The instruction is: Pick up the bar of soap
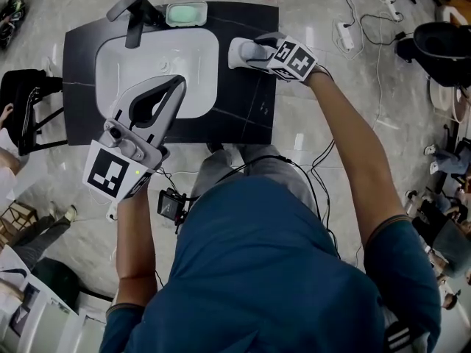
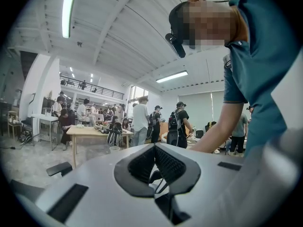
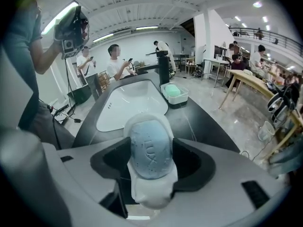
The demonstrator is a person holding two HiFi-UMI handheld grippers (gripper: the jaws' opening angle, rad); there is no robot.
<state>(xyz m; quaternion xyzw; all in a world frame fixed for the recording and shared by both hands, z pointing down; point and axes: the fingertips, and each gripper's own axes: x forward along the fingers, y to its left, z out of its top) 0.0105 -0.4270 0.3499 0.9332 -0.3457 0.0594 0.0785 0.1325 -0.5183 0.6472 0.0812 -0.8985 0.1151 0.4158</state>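
Note:
A pale blue bar of soap lies in a white dish on the black counter, right of the sink. In the head view the dish shows just ahead of my right gripper. My right gripper points steeply down with dish and soap between its wide-spread jaws; the pads stand close beside the dish walls without visibly pressing. My left gripper hovers above the sink, jaws closed tip to tip on nothing. In its own view the left gripper faces out across the room.
A white sink is set into the counter, with a dark faucet at its back. A green soap in a clear dish sits beside the faucet. Cables and a power strip lie on the floor to the right.

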